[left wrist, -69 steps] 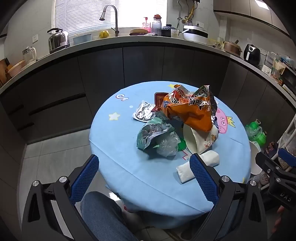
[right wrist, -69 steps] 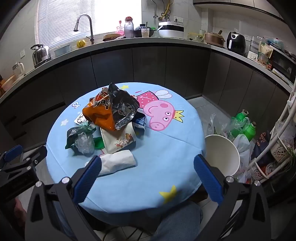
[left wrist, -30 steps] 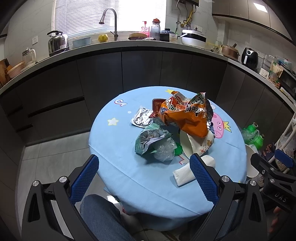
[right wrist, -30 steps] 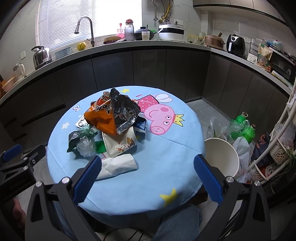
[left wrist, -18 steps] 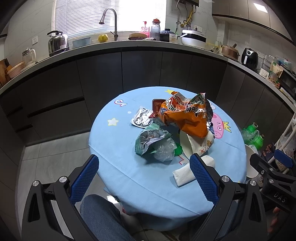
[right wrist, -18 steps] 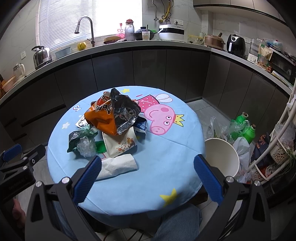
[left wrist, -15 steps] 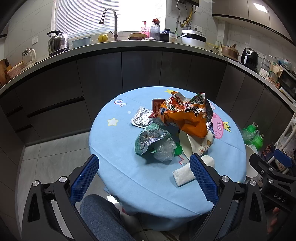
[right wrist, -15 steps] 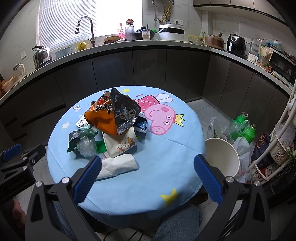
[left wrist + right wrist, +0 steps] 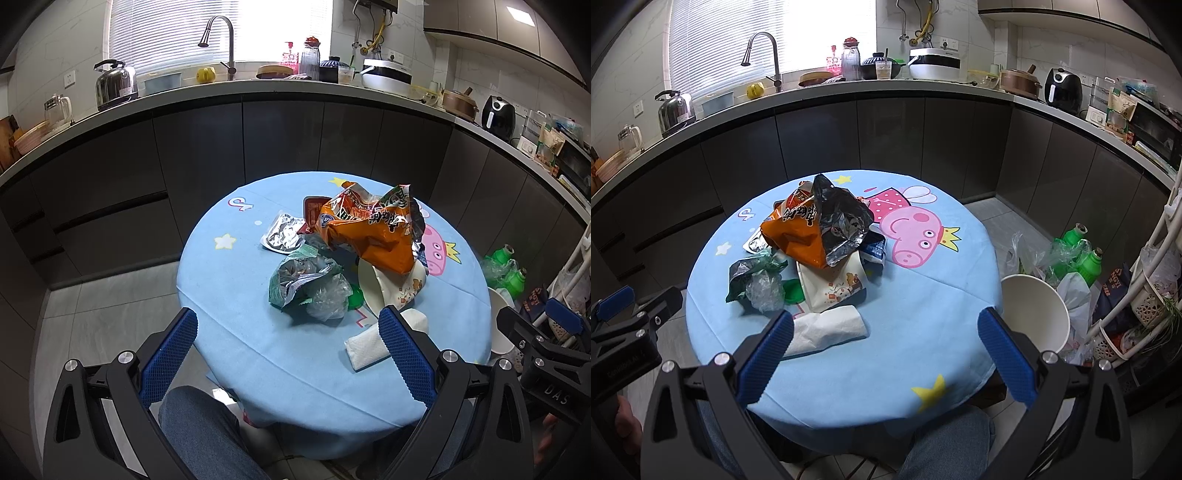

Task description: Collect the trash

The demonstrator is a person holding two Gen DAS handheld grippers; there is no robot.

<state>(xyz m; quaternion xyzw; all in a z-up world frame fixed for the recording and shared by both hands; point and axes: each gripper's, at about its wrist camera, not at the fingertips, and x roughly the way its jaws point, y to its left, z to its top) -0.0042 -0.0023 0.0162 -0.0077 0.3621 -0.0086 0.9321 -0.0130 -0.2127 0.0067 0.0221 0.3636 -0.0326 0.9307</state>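
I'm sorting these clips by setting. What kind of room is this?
A home kitchen, most likely: a faucet over the counter, a steel kettle beside it, and an air fryer further along, with a small round table in front.

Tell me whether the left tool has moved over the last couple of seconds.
Yes. The left tool has drawn back a little: in its view the round table and the counter sit lower and smaller than 2.3 s ago. Since 1.0 s ago it has barely moved.

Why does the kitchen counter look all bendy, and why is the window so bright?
Both wrist views use fisheye lenses, so the straight counter curves and the corners go dark. In the left wrist view the window is overexposed by daylight; in the right wrist view the silvery wrapper shows glare.
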